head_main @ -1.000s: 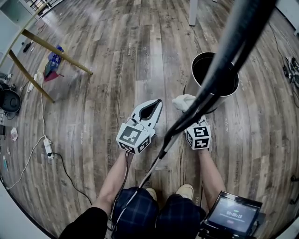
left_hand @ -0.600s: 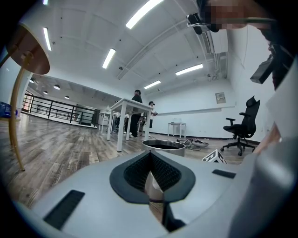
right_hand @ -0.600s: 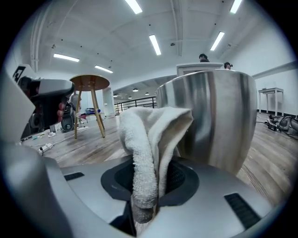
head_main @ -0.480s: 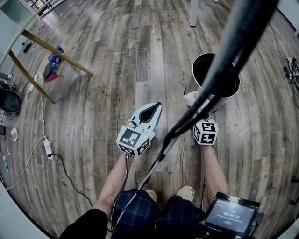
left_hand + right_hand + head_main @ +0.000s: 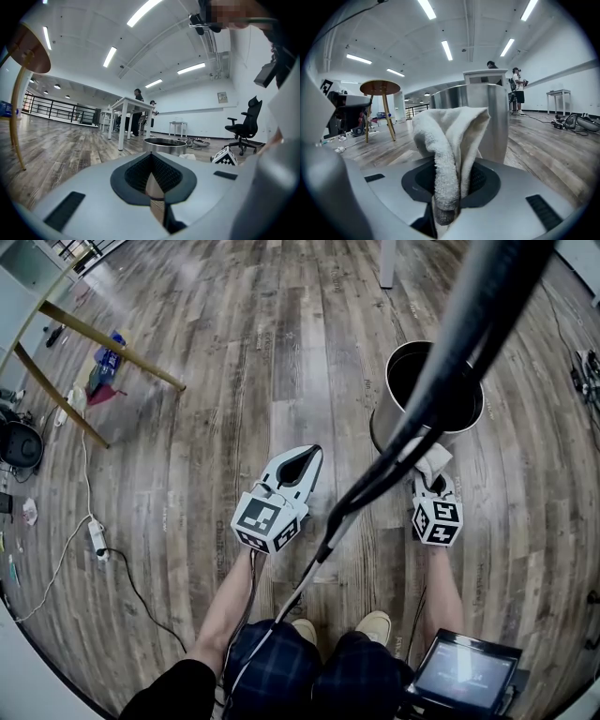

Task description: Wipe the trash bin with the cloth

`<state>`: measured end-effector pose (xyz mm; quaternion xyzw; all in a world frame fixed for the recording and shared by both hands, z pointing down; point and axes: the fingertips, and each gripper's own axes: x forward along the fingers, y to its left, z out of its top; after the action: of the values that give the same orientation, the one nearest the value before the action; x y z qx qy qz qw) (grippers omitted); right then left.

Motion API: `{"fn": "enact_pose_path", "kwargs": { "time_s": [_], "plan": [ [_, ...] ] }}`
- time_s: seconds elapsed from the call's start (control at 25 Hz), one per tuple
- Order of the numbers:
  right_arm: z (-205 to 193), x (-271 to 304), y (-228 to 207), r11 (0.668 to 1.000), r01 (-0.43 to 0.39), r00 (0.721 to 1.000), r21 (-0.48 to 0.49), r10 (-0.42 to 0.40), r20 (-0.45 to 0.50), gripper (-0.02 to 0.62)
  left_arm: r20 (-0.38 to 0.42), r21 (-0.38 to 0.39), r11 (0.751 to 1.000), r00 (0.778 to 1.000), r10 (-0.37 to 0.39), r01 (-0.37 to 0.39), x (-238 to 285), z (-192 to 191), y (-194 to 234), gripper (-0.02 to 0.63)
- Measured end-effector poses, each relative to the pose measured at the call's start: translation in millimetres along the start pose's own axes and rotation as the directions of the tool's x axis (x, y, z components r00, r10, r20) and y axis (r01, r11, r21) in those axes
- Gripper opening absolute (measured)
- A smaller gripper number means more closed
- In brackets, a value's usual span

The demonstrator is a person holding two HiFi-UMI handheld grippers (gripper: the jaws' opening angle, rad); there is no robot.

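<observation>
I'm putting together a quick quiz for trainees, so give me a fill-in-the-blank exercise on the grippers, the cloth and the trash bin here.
1. The right gripper is shut on a cloth whose colour is ____.
2. The left gripper is shut and holds ____.
3. The trash bin stands upright, its top open, on a floor made of ____.

Missing words: white; nothing; wood.
</observation>
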<state>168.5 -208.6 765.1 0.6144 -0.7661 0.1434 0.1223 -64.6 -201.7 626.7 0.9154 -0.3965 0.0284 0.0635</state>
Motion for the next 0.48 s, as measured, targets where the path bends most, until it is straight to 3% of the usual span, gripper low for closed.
{"fn": "enact_pose_path", "kwargs": {
  "time_s": [0.48],
  "plan": [
    [-3, -16, -79, 0.99, 0.138, 0.99, 0.016, -0.138, -0.006, 0.092, -0.002, 0.013, 1.0, 1.0, -0.003, 0.003, 3, 2, -2, -0.003]
  ]
}}
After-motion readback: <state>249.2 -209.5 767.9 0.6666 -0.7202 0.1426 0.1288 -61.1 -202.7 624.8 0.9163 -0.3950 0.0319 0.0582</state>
